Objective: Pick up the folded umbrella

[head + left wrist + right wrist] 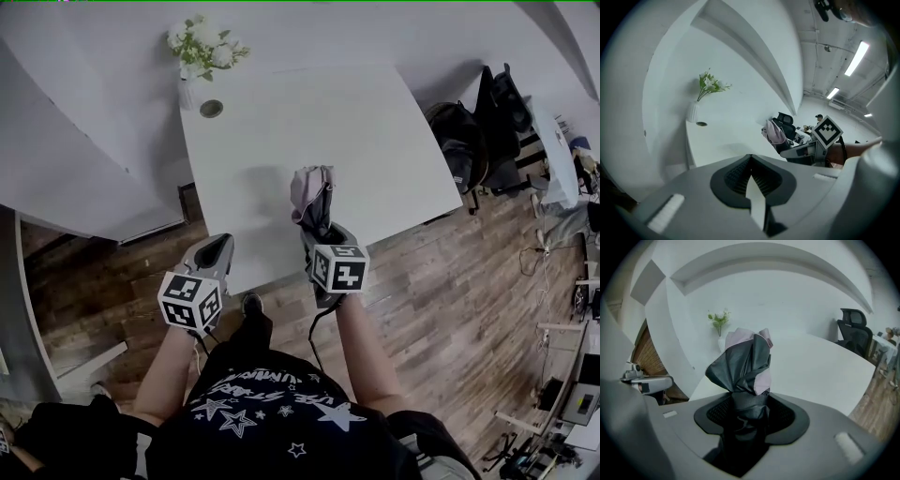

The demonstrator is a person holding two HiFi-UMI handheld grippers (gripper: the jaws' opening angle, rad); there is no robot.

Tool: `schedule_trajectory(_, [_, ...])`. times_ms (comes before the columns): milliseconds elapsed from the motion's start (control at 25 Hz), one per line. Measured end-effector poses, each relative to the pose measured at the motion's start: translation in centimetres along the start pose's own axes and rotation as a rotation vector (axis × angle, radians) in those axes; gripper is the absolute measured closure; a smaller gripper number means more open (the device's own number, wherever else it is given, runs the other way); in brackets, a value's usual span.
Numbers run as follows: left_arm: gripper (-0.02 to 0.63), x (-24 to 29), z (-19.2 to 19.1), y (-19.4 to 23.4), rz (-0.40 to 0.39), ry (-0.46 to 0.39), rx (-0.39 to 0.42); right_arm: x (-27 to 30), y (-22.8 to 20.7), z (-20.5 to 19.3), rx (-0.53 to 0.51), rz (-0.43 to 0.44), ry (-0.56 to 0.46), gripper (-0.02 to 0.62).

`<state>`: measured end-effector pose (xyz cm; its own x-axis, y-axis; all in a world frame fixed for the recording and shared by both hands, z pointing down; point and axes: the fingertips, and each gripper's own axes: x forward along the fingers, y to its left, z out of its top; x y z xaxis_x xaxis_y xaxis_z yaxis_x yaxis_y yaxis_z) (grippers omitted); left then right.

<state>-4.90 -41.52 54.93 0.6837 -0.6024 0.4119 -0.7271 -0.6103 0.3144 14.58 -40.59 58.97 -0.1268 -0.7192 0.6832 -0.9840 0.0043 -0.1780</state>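
**Position.** The folded umbrella [743,364] is in the right gripper [745,414]. It sits above the near edge of the worktop [375,141] and, judging by the head view, is clear of the surface. The fingers [785,417] are clamped on the narrow, bunched neck of the canopy, and the loose dark and pink folds fan out beyond them. The left gripper [751,177] hangs just off the near left corner of the worktop. Its fingers [731,176] are together with nothing between them.

**Handling.** Treat the umbrella as light, soft on the outside and probably stiff at the core. The fabric looks slick and may slide over the shaft, so a grip on cloth alone can creep. Take hold where the folds are gathered tightest, square across the body. Do not grip the flared end: it crumples and gives no purchase. Avoid quick swings, because the free folds may flap or spread.

**Surroundings.** The worktop is white and smooth. A vase [187,92] of flowers [206,47] stands at the far left corner. A small round object [211,109] lies just beside it. Both are well apart from the umbrella. White curved walls rise behind the worktop. The floor [450,300] is dark wood plank, and office chairs [464,141] stand off the right edge.
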Motion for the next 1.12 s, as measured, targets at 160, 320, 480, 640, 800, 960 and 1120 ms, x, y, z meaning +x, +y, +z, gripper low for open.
schedule_trajectory(160, [0.601, -1.7, -0.4, -1.9, 0.004, -0.018, 0.019, -3.0, 0.7, -0.1, 0.008, 0.024, -0.055, 0.359])
schedule_trajectory(320, [0.601, -4.2, -1.0, -4.0, 0.015, -0.04, 0.031, -6.5, 1.1, -1.3, 0.011, 0.035, -0.091, 0.359])
schedule_trajectory(480, [0.601, -6.3, -1.1, -5.9, 0.027, -0.07, 0.047, -10.0, 1.4, -2.2, 0.004, 0.045, -0.129, 0.359])
schedule_trajectory(640, [0.601, -9.0, -1.9, -8.4, 0.044, -0.093, 0.054, -14.1, 1.2, -3.9, 0.008, 0.051, -0.164, 0.359])
schedule_trajectory(800, [0.603, -11.6, -2.8, -10.9, 0.052, -0.111, 0.068, -17.8, 1.1, -5.8, 0.005, 0.062, -0.191, 0.359])
schedule_trajectory(960, [0.601, -13.4, -3.4, -13.0, 0.053, -0.132, 0.074, -20.7, 1.1, -6.9, -0.003, 0.071, -0.217, 0.359])
schedule_trajectory(1120, [0.601, -15.3, -3.9, -15.1, 0.05, -0.153, 0.086, -23.5, 1.1, -7.9, 0.0, 0.075, -0.244, 0.359])
